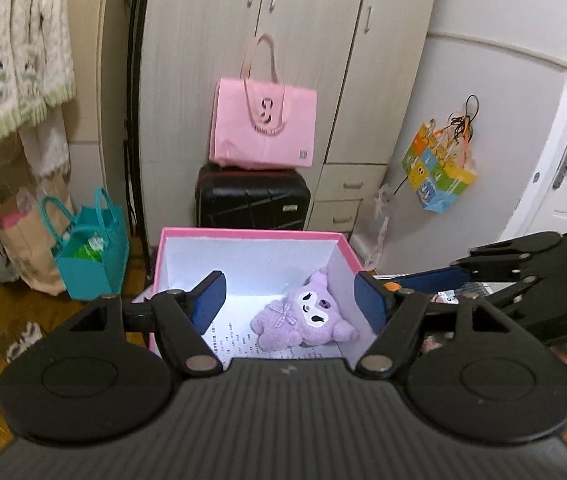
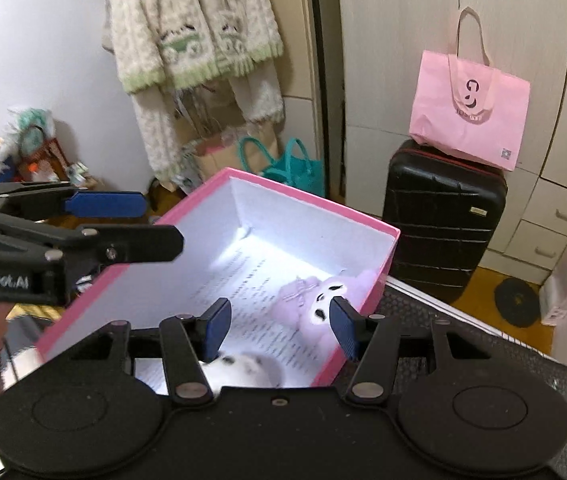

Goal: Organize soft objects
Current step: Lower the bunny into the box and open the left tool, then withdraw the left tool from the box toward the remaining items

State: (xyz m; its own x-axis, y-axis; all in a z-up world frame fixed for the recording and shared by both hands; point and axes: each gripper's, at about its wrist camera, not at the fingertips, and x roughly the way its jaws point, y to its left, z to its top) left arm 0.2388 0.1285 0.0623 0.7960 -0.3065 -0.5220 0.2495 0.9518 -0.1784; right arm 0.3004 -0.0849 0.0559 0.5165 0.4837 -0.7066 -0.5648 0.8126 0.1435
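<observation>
we are looking at a lilac plush toy [image 1: 307,318] lying on its back inside a pink box [image 1: 251,233], tucked against the box's wall at about four o'clock in the left wrist view. its long axis is running on a slant, the white face and pointed hood toward one o'clock, the feet toward seven o'clock. in the right wrist view the same plush toy [image 2: 311,300] is partly blurring, and one blue pad is covering the edge of its face.

a second, white fuzzy toy [image 2: 243,366] is lying in the box's near end at six o'clock; our own gripper body is cutting off most of it, so we cannot tell its shape or which way it is pointing. printed paper is lining the white box floor, the text too small to read.

we are holding the left gripper [image 1: 289,300] above the box, jaws standing apart with nothing between the ribbed blue pads. the right gripper [image 2: 279,326] is likewise gaping over the box, gripping nothing.

beyond the box, at twelve o'clock, a hard ribbed black suitcase [image 1: 253,196] is carrying a smooth pink tote bag [image 1: 263,128]. a teal bag [image 1: 91,248] is sitting at nine o'clock, under knitted cream garments [image 1: 15,52].
</observation>
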